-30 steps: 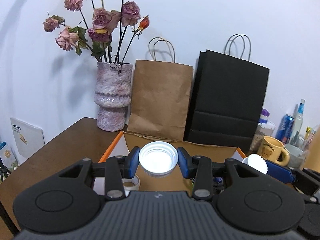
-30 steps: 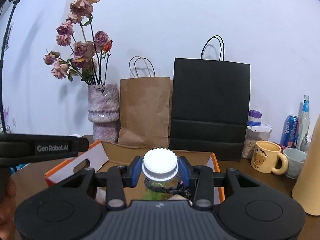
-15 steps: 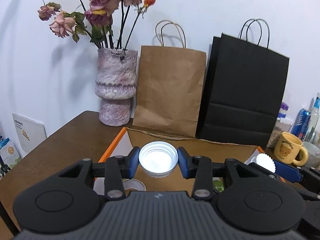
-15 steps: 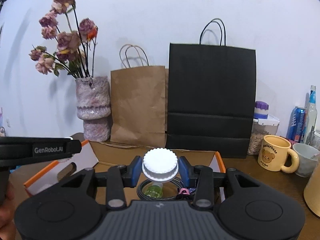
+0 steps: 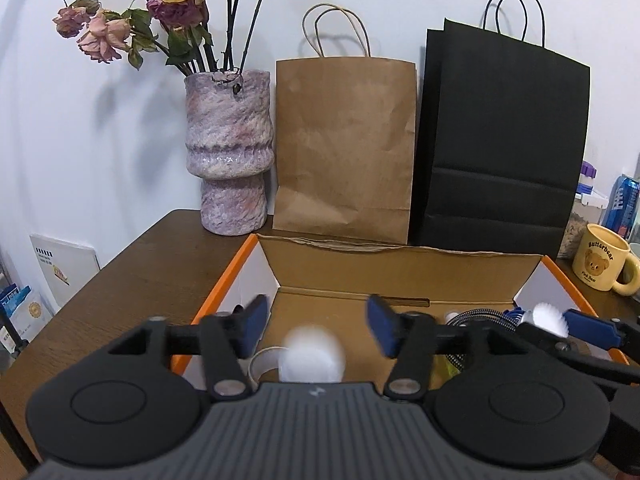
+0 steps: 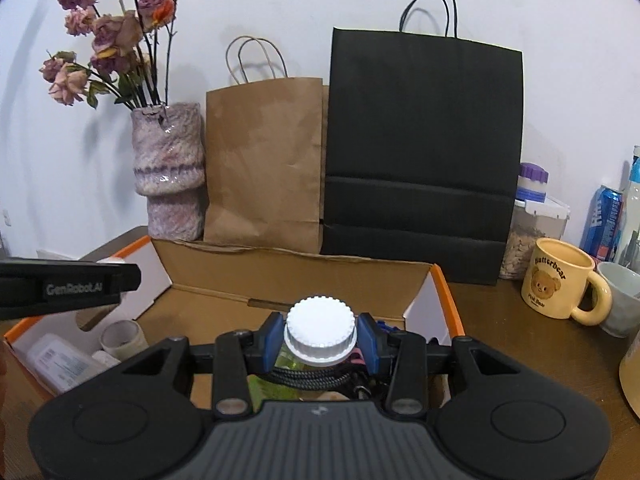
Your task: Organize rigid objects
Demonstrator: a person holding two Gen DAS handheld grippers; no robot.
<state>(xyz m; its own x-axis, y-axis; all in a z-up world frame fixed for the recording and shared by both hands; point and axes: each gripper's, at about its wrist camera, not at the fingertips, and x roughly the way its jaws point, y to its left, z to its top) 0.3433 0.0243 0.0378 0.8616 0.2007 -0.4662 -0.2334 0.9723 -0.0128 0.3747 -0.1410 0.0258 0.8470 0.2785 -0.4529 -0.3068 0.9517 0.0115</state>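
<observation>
Left wrist: left gripper (image 5: 316,322) jaws opening, white cap (image 5: 312,356) dropping free into cardboard box (image 5: 400,264). Right gripper (image 6: 320,338) jaws opening, pads touching ribbed white cap (image 6: 320,330) above box for release.

each of your wrist cameras looks forward and slightly down along its hand-held gripper, close over the open cardboard box (image 5: 400,268). both views share the box, vase (image 6: 168,176), paper bags (image 5: 344,148) and yellow mug (image 6: 560,284).
</observation>
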